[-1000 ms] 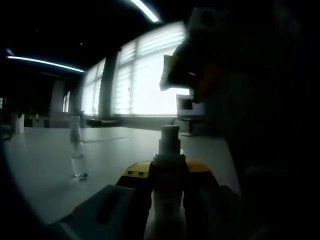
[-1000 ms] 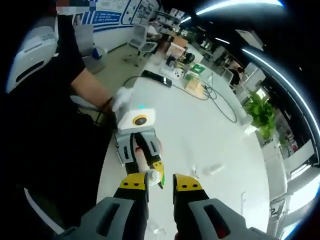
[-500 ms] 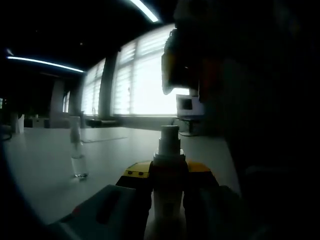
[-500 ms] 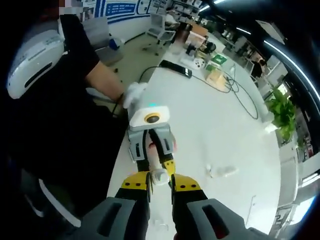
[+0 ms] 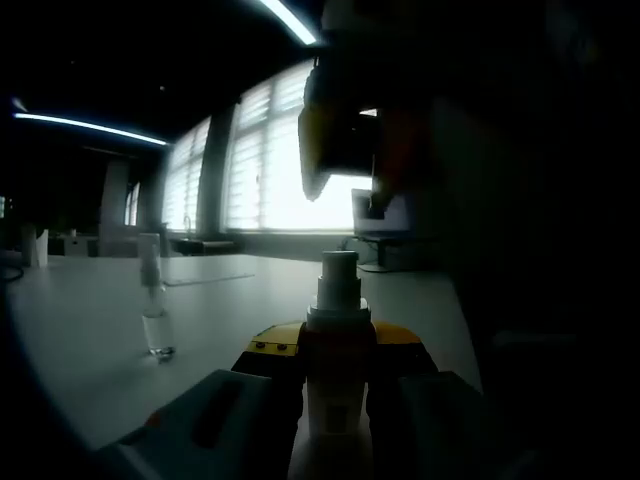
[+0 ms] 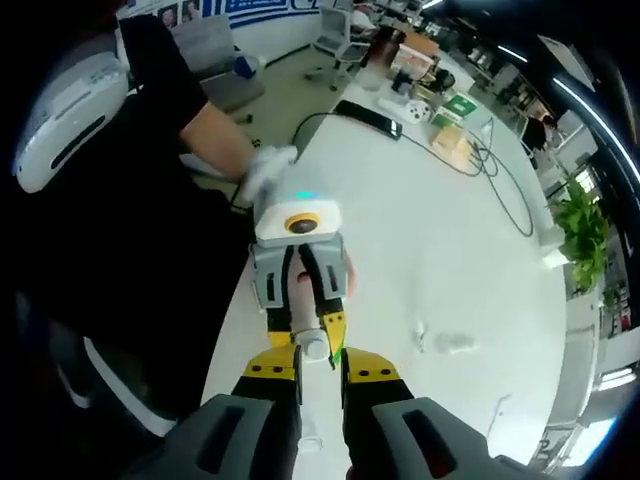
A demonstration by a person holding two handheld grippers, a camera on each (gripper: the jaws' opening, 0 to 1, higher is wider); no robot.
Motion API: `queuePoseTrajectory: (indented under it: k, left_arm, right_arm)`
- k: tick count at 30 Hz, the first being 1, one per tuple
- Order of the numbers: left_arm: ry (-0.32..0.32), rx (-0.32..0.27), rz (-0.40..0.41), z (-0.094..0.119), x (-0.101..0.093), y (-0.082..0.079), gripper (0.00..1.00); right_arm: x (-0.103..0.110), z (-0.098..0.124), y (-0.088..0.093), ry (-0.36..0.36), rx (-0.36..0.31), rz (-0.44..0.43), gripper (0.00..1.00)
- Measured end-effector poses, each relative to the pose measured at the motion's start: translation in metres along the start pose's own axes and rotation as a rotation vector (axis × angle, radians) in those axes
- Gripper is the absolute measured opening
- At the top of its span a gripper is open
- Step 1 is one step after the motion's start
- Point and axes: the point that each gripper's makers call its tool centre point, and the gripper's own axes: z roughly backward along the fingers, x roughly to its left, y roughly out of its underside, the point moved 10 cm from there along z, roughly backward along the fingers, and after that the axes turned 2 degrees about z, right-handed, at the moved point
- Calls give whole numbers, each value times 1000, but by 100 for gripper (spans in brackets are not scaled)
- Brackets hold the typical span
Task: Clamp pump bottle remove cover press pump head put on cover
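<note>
The pump bottle [image 5: 335, 400] stands upright with my left gripper [image 5: 337, 350] shut on its body. Its white pump head [image 5: 338, 275] rises bare above the yellow jaw tips. A clear cover [image 5: 154, 308] stands on the white table to the left of the bottle. From above, the left gripper [image 6: 300, 290] holds the bottle, and the pump head [image 6: 316, 348] sits just beyond my right gripper [image 6: 322, 368]. The right jaws are drawn close together with nothing between them. The right gripper [image 5: 345, 140] hangs dark above the pump head. The cover [image 6: 447, 343] shows faintly on the table.
The white table [image 6: 450, 250] runs away with its near edge beside a person in dark clothes [image 6: 110, 250]. A power strip [image 6: 370, 115], cables and boxes [image 6: 450, 120] lie at the far end. A plant [image 6: 582, 235] stands at the right. Bright windows [image 5: 290, 170] back the table.
The right gripper has drifted left and a little higher in the left gripper view and now sits over the pump head. The bottle and left gripper have not moved.
</note>
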Motion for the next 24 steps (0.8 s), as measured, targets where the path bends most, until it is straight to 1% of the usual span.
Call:
queuePoseTrajectory:
  k: [6,11,16,19,24]
  left_arm:
    - [1,-1,0,0,1,0,14]
    - [0,0,-1,0,1,0,14]
    - [0,0,-2,0,0,0,14]
    - [1,-1,-2,0,0,0,14]
    - [2,-1,-2,0,0,0,14]
  right_arm:
    - [2,-2,-6,-49,7,16,8]
    - [-3,-7,-4,-66,36,17,5]
    - [-6,-11,-4,-76,56,49,2]
    - [-7,-13,-1,-88,66,54,1]
    - [-8,-14,2,-95,71,56,0]
